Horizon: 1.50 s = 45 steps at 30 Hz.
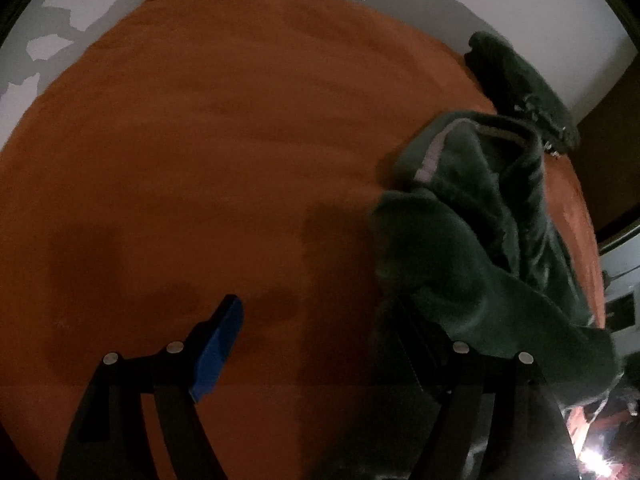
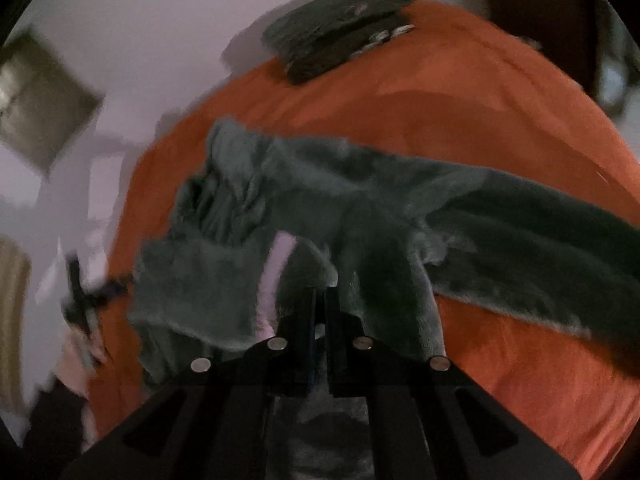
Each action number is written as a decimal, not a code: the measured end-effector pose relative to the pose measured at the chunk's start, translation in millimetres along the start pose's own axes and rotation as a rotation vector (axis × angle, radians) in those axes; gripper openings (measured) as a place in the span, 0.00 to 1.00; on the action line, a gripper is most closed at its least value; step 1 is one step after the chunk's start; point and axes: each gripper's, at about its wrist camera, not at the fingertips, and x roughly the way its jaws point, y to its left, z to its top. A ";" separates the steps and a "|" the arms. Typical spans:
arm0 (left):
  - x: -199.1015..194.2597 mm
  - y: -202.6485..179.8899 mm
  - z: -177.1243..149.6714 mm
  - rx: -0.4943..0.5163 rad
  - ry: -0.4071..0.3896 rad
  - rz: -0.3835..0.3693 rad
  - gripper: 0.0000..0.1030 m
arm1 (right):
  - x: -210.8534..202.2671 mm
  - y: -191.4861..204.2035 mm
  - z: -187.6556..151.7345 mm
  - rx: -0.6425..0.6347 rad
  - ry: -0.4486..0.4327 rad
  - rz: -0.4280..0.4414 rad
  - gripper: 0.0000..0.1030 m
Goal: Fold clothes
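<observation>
right gripper [image 2: 320, 296] jaws pinch the green garment [image 2: 360, 208] over the orange blanket [image 2: 500, 120].

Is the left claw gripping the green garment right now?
No, the left claw stands open over the orange cover, with the green garment lying against only its right finger.

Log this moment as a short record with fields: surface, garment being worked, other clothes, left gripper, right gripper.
surface: orange cover
garment being worked: crumpled dark green garment with a pale strip, partly lifted
other clothes: folded dark pile at the far edge of the cover
left gripper: open, nothing between its fingers, the garment's edge beside one finger
right gripper: shut on the green garment
</observation>
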 end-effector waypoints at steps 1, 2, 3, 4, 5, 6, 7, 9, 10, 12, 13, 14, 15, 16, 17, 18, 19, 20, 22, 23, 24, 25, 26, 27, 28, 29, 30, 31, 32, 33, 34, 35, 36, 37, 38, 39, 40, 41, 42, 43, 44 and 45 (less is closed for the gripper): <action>1.7 2.2 -3.5 -0.008 0.008 0.001 0.76 | -12.9 9.3 1.1 -0.052 -0.049 -0.029 0.03; 3.4 4.4 -7.1 -0.016 0.017 0.001 0.76 | -18.0 15.8 1.1 -0.095 -0.064 -0.042 0.03; 4.1 7.5 -11.3 -0.029 0.020 -0.010 0.76 | -20.8 21.0 0.8 -0.132 -0.069 -0.049 0.03; 4.8 10.7 -15.5 -0.043 0.023 -0.021 0.76 | -14.5 20.5 -0.5 -0.146 -0.029 -0.045 0.03; 3.0 15.3 -21.5 -0.059 0.024 -0.036 0.76 | -5.6 18.5 -2.2 -0.154 0.023 -0.037 0.05; 1.1 19.8 -27.6 -0.075 0.025 -0.051 0.76 | 2.7 14.3 -4.3 -0.142 0.071 -0.031 0.07; -2.8 23.9 -33.2 -0.085 0.025 -0.061 0.76 | 15.4 3.9 -8.7 -0.099 0.138 -0.006 0.09; -16.6 33.1 -48.4 -0.098 0.002 -0.086 0.76 | 33.3 -14.3 -18.8 -0.032 0.203 0.041 0.15; -23.7 36.0 -55.4 -0.093 -0.006 -0.093 0.76 | 41.8 -22.3 -24.4 -0.013 0.222 0.054 0.19; -38.2 37.4 -72.5 -0.028 -0.030 -0.104 0.76 | 56.9 -29.1 -34.5 -0.026 0.252 0.052 0.24; -43.2 36.7 -80.1 0.011 -0.040 -0.108 0.76 | 62.5 -28.5 -38.4 -0.043 0.261 0.062 0.24; -48.1 36.1 -87.6 0.049 -0.050 -0.112 0.76 | 67.3 -27.2 -41.8 -0.059 0.268 0.074 0.24; -48.5 36.2 -93.2 0.078 -0.048 -0.122 0.76 | 71.3 -25.2 -43.8 -0.068 0.269 0.088 0.24; -46.9 37.2 -98.6 0.095 -0.035 -0.136 0.76 | 75.1 -23.1 -45.6 -0.075 0.269 0.102 0.25; -45.2 38.2 -103.8 0.112 -0.022 -0.150 0.76 | 78.9 -20.9 -47.3 -0.082 0.269 0.116 0.32; -44.9 39.2 -106.8 0.114 -0.022 -0.155 0.76 | 84.5 -19.8 -48.5 -0.083 0.271 0.135 0.49; -44.5 40.3 -109.7 0.116 -0.022 -0.159 0.76 | 92.7 -20.3 -49.9 -0.079 0.284 0.152 0.54; -44.1 41.3 -112.6 0.119 -0.022 -0.164 0.76 | 97.1 -20.2 -50.5 -0.069 0.287 0.159 0.53; -41.6 40.1 -115.9 0.126 -0.022 -0.156 0.76 | 95.9 -15.7 -50.6 -0.069 0.259 0.157 0.28; -39.0 38.1 -116.7 0.132 -0.019 -0.142 0.76 | 78.7 -6.5 -52.0 -0.118 0.173 0.137 0.16; -35.5 34.7 -116.1 0.134 -0.020 -0.131 0.76 | 58.4 3.8 -53.9 -0.177 0.073 0.114 0.16; -34.0 34.5 -116.2 0.127 -0.020 -0.133 0.76 | 38.0 14.1 -55.9 -0.235 -0.027 0.090 0.16; -32.4 34.4 -116.3 0.120 -0.020 -0.136 0.76 | 24.8 22.0 -61.9 -0.284 -0.091 0.065 0.18; -30.9 34.4 -116.4 0.113 -0.021 -0.138 0.76 | 13.6 29.3 -69.0 -0.331 -0.145 0.039 0.23; -29.7 36.9 -117.4 0.102 -0.020 -0.143 0.76 | 21.1 33.7 -76.2 -0.364 -0.091 0.026 0.28; -29.1 38.9 -117.4 0.094 -0.017 -0.146 0.76 | 33.9 37.4 -83.4 -0.393 -0.006 0.017 0.33; -28.5 40.9 -117.4 0.087 -0.014 -0.148 0.76 | 51.1 33.8 -91.3 -0.383 0.099 0.019 0.34; -28.2 42.7 -117.6 0.081 -0.012 -0.150 0.76 | 69.6 28.3 -99.4 -0.360 0.210 0.025 0.34; -28.8 43.6 -117.7 0.080 -0.011 -0.148 0.76 | 80.1 20.3 -104.2 -0.319 0.279 0.034 0.34; -29.5 44.5 -117.8 0.078 -0.009 -0.146 0.76 | 80.4 12.5 -103.2 -0.273 0.286 0.042 0.34; -30.2 45.4 -118.0 0.078 -0.008 -0.144 0.76 | 78.4 5.0 -100.9 -0.228 0.280 0.048 0.34; -32.7 46.0 -119.2 0.085 -0.010 -0.138 0.76 | 72.8 -2.5 -95.5 -0.189 0.253 0.053 0.34; -33.5 45.0 -119.6 0.092 -0.011 -0.131 0.76 | 65.0 -10.2 -86.2 -0.153 0.212 0.050 0.35; -34.8 44.3 -120.3 0.102 -0.014 -0.123 0.76 | 57.0 -18.1 -76.0 -0.117 0.169 0.045 0.36; -35.9 45.2 -120.8 0.105 -0.015 -0.122 0.76 | 53.2 -23.6 -68.5 -0.096 0.145 0.046 0.41; -35.4 45.0 -120.3 0.103 -0.014 -0.122 0.76 | 52.6 -28.2 -58.5 -0.079 0.133 0.060 0.44; -34.6 44.8 -120.1 0.099 -0.014 -0.122 0.76 | 54.9 -31.0 -50.7 -0.068 0.135 0.079 0.44; -32.5 43.7 -119.9 0.097 -0.014 -0.124 0.75 | 61.5 -31.8 -44.5 -0.058 0.148 0.106 0.44; -31.5 42.8 -120.5 0.100 -0.016 -0.122 0.75 | 69.5 -31.2 -39.4 -0.055 0.165 0.127 0.44; -28.2 37.6 -118.5 0.105 -0.018 -0.121 0.68 | 80.0 -30.2 -36.5 -0.060 0.182 0.123 0.44; -27.6 35.6 -119.5 0.113 -0.024 -0.122 0.51 | 91.1 -29.1 -34.1 -0.068 0.199 0.114 0.44; -27.1 34.3 -119.9 0.113 -0.029 -0.134 0.38 | 102.3 -28.7 -32.6 -0.075 0.218 0.095 0.42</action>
